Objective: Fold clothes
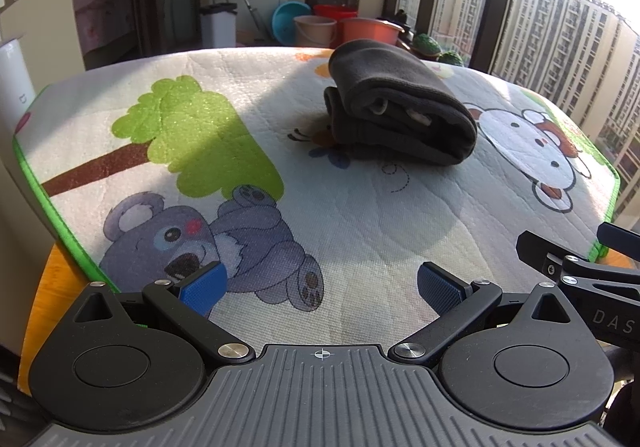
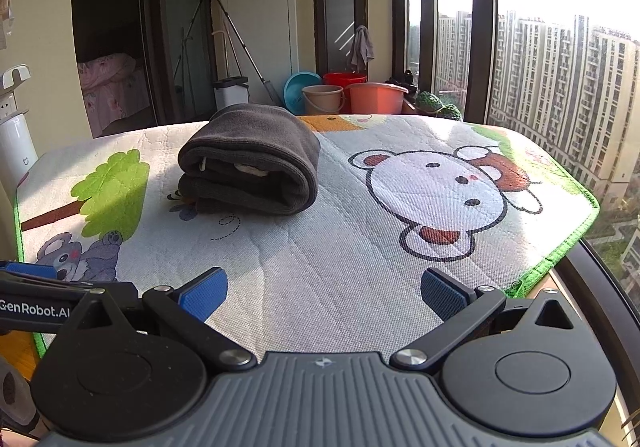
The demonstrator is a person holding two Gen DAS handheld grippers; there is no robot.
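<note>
The dark grey folded garment (image 1: 400, 107) lies on the cartoon play mat (image 1: 360, 227) toward the tabletop's far edge. Left tongs (image 1: 322, 283) and right tongs (image 2: 324, 289) gape wide, empty, near the front edge. Nudging the loose bundle could unroll it.

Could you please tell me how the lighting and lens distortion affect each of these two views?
Left wrist: low sun leaves a broad shadow across the mat; sky blown out; edges bowed by the fisheye. Right wrist: window glare upper right, garment evenly lit and sharp, window frames curved.
</note>
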